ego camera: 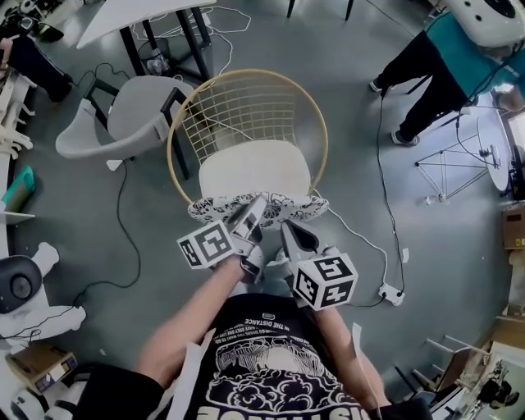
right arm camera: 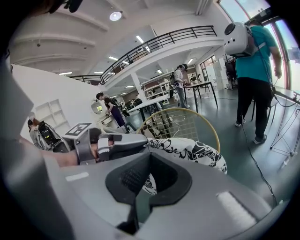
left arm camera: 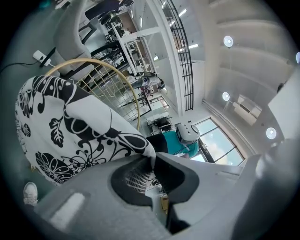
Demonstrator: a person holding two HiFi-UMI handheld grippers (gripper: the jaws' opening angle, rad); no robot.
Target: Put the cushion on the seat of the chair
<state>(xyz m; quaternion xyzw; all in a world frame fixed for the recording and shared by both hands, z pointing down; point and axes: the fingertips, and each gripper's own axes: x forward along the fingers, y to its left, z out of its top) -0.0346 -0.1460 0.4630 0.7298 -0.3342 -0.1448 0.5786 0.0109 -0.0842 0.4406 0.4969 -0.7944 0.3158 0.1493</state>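
Left hand-held gripper point(ego camera: 248, 220): closed on the near edge of the cushion point(ego camera: 212, 211); a fold of the printed cloth is pinched between its pads.
Right hand-held gripper point(ego camera: 289, 232): jaws drawn together on the same edge, just beside the left one, with patterned cloth showing at the pads.
Cushion: black-and-white flower print, held up at the front edge of the chair point(ego camera: 175, 131). Most of the pale seat pad point(ego camera: 254, 168) is uncovered beyond it.
Chair: round gold rim and wire back, facing the person. Nothing stands between the cushion and the seat.
Nearby on the left: a grey armchair point(ego camera: 131, 115) just beside the wire chair and almost touching its rim. A dark-legged desk point(ego camera: 135, 18) stands behind it.
Floor: grey, crossed by black and white cables. A white power strip point(ego camera: 392, 294) lies to the right of the person's arms.
Nearby on the right: another person point(ego camera: 435, 66) in a teal top stands well apart from the chair, next to a thin wire frame point(ego camera: 451, 168).
Far left: a white machine point(ego camera: 23, 287) and a cardboard box point(ego camera: 43, 367), well clear of the chair.
Arms: both bare forearms reach forward from a black printed T-shirt and converge, so the grippers sit side by side with their marker cubes facing up.
Count: two hand-held grippers, one cushion, one wire chair, one armchair, one power strip. One other person is close by, and the right gripper view shows more people farther back in the hall.
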